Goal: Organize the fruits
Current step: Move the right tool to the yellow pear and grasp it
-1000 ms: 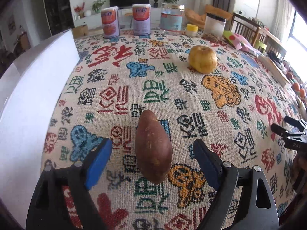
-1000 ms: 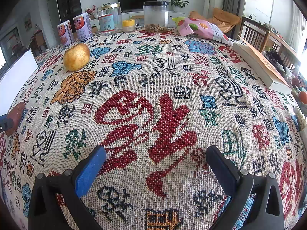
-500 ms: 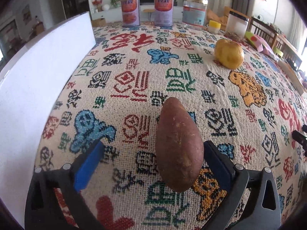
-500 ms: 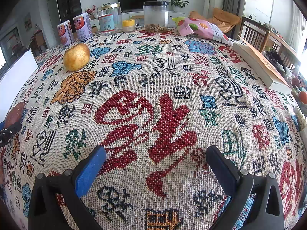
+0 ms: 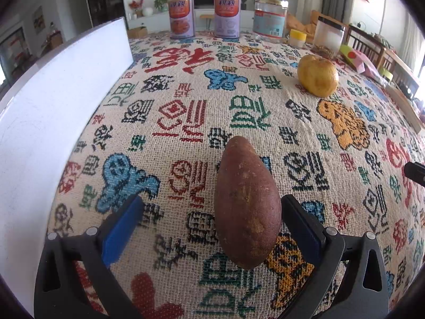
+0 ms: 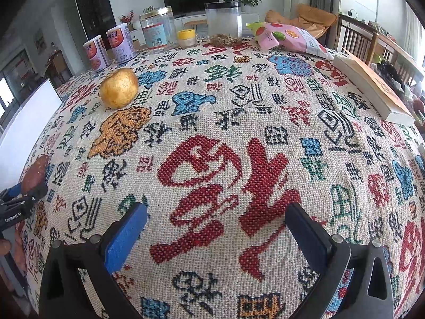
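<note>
A reddish-brown sweet potato (image 5: 247, 207) lies on the patterned tablecloth between the fingers of my left gripper (image 5: 212, 220). The gripper is open; the potato sits against the right finger, with a wide gap to the left one. A yellow pear-like fruit (image 5: 317, 75) rests on the cloth at the far right. In the right wrist view, my right gripper (image 6: 215, 228) is open and empty over the cloth; the yellow fruit (image 6: 119, 88) is far left, and the sweet potato (image 6: 35, 171) and left gripper show at the left edge.
A white box (image 5: 53, 101) stands along the table's left side. Two cans (image 5: 204, 16), jars (image 5: 269, 21) and a small yellow-lidded pot (image 5: 297, 38) line the far edge. A snack bag (image 6: 289, 38) and a book (image 6: 372, 87) lie at the far right.
My left gripper has moved toward the sweet potato and shifted left, so the potato now sits deeper between the fingers, against the right one. The right gripper has not moved.
</note>
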### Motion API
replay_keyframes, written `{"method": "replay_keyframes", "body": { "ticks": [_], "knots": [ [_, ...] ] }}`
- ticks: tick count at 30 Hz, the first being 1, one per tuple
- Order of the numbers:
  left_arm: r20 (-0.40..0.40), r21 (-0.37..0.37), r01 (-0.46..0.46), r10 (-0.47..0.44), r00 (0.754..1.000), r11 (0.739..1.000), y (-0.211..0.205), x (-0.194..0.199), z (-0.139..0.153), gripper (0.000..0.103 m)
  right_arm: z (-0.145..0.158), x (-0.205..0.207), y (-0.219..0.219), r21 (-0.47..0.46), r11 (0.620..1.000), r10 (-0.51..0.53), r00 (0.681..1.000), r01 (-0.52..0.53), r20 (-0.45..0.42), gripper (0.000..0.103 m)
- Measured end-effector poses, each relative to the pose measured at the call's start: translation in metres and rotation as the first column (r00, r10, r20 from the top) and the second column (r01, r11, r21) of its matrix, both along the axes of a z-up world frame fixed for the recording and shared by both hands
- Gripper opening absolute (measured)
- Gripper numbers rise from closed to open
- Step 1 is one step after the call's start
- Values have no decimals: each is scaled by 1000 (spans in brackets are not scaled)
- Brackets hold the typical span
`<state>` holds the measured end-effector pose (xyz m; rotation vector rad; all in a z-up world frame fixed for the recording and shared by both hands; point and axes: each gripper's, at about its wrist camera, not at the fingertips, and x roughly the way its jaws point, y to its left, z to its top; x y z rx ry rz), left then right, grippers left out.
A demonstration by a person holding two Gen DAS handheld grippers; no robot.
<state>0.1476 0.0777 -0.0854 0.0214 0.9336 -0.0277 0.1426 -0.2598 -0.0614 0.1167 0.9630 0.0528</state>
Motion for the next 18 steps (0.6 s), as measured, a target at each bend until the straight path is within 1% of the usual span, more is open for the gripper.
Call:
{"method": "replay_keyframes", "body": {
  "ticks": [1,2,4,5,8,10,11,12,14,15,16,17,18],
  "knots": [
    [0,0,0,0,1000,1000,0,0,0,103,5,10,11,45,999,29,1000,-29,6,103],
    [0,0,0,0,1000,1000,0,0,0,103,10,21,23,68,996,54,998,-55,18,103],
    [0,-1,0,0,1000,1000,0,0,0,103,20,49,54,72,990,113,991,-117,67,103],
    [0,-1,0,0,1000,1000,0,0,0,103,22,64,69,46,988,140,987,-144,83,103],
    [0,-1,0,0,1000,1000,0,0,0,103,19,109,113,-62,975,219,972,-214,86,103],
    [0,-1,0,0,1000,1000,1,0,0,103,14,133,139,-145,961,251,964,-237,88,103],
    [0,-1,0,0,1000,1000,1,0,0,102,10,144,148,-168,957,251,965,-236,75,103],
    [0,-1,0,0,1000,1000,1,0,0,102,6,153,154,-173,958,244,968,-231,60,103],
    [0,-1,0,0,1000,1000,1,0,0,102,-2,167,162,-153,962,231,973,-224,29,102],
    [0,-1,0,0,1000,1000,1,0,0,102,-5,171,164,-136,964,232,973,-227,19,96],
    [0,-1,0,0,1000,1000,1,0,0,103,-6,174,163,-149,967,209,978,-205,10,78],
    [0,-1,0,0,1000,1000,0,0,0,103,-6,175,161,-163,970,185,983,-181,11,64],
    [0,-1,0,0,1000,1000,1,-1,0,103,-6,175,156,-118,977,178,984,-176,6,65]
  ]
}}
